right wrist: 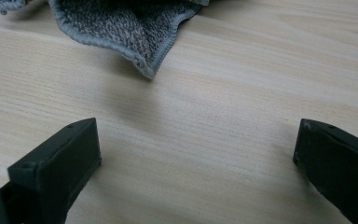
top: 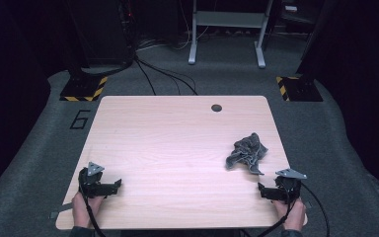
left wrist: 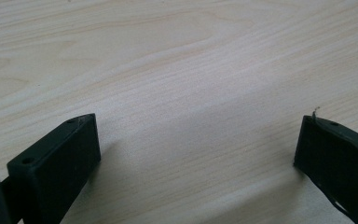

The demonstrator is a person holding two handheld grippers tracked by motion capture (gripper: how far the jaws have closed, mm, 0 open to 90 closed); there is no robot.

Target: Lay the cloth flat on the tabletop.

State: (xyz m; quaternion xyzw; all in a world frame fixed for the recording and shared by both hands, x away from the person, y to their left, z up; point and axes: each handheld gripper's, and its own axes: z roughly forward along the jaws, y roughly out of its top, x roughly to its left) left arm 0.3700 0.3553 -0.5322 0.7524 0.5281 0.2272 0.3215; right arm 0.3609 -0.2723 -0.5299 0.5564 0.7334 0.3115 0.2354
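Both sets of fingers are spread wide with nothing between them, just bare wood; the right gripper [top: 268, 191] sits at the near right corner of the pale wooden surface [top: 177, 143], the left gripper [top: 109, 187] at the near left, each in a hand coming in from the bottom edge. The crumpled grey knit cloth [top: 246, 152] lies just ahead of the right gripper, near the right edge, not touching it; in the right gripper view its hemmed corner [right wrist: 149, 70] points toward the fingers [right wrist: 65, 158].

I can read one mark: a dark numeral "6" [top: 80, 119] on the grey floor mat [top: 39, 148], well beyond my left gripper [top: 109, 186] and off the table's far-left corner; nothing else is legible.
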